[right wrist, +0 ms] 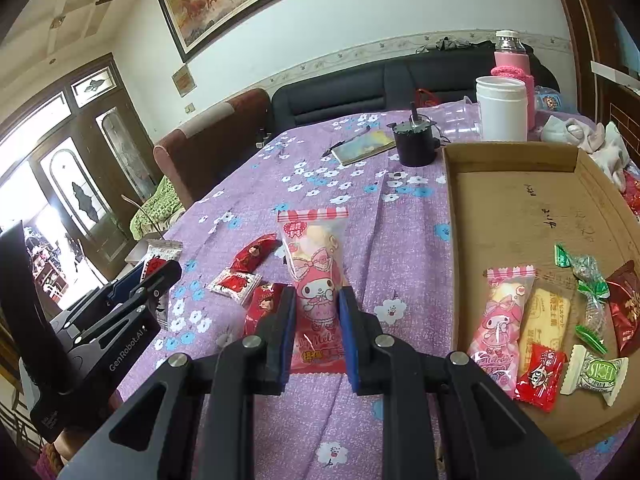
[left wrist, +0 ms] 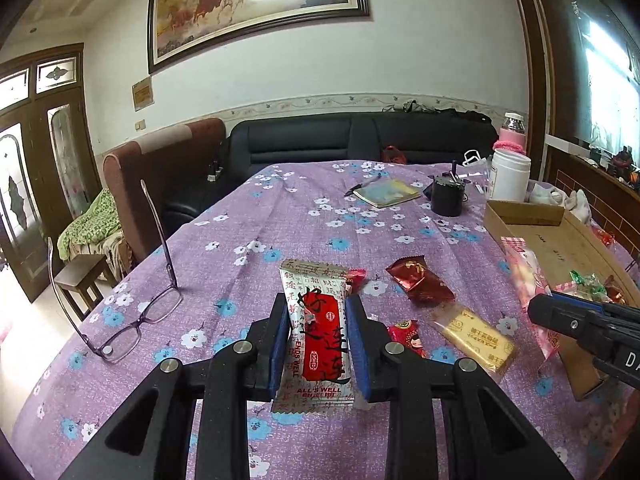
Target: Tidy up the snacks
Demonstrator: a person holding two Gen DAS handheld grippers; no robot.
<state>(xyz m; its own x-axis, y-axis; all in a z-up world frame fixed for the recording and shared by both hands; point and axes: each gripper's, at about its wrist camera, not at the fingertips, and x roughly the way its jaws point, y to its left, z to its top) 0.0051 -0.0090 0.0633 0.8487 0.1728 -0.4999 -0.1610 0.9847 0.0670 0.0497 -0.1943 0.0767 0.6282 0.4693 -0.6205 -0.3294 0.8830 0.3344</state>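
Note:
My left gripper (left wrist: 316, 312) is shut on a white and red snack packet (left wrist: 320, 344), held upright above the purple flowered tablecloth (left wrist: 240, 216). My right gripper (right wrist: 317, 300) is shut on a pink cartoon snack packet (right wrist: 314, 252), also held upright. Each gripper shows at the edge of the other's view. To the right lies a flat cardboard tray (right wrist: 512, 200) with several wrapped snacks in its near corner. Loose on the cloth are a dark red packet (left wrist: 420, 282), a yellow biscuit packet (left wrist: 476, 340) and a small red packet (left wrist: 406, 336).
Folded-open glasses (left wrist: 132, 320) lie near the table's left edge. Farther back are a notebook with a pen (left wrist: 388, 194), a black cylindrical device (left wrist: 448, 196), a white jar (left wrist: 510, 176) and a pink bottle (right wrist: 510, 56). Sofas stand behind the table.

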